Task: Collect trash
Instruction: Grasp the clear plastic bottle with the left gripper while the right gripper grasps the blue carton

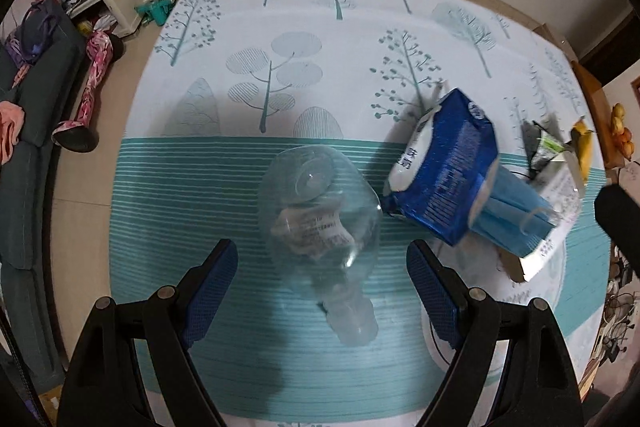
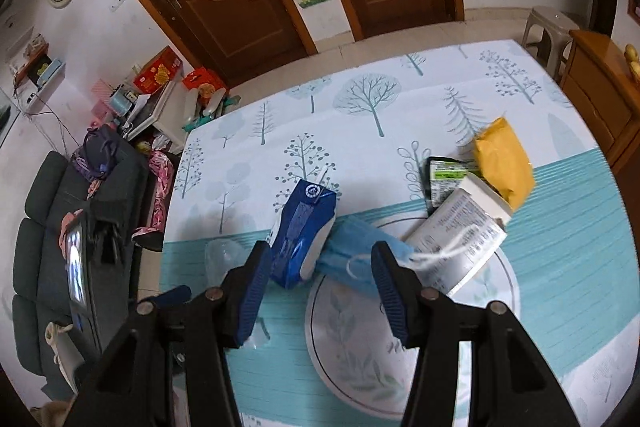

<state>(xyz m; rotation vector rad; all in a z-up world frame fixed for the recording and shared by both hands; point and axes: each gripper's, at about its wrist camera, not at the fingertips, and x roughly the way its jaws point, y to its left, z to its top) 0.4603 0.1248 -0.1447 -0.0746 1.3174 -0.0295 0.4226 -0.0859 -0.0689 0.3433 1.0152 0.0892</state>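
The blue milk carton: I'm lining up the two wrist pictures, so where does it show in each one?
Left wrist view: the blue milk carton lies right of centre, beyond the right finger, beside the clear bottle.
Right wrist view: it lies at centre, just past the left finger's tip.
Shared landmark: the blue face mask touching the carton's end.

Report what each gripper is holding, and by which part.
Nothing is held. The left gripper stands open around the clear bottle; the right gripper hangs open over the mask.
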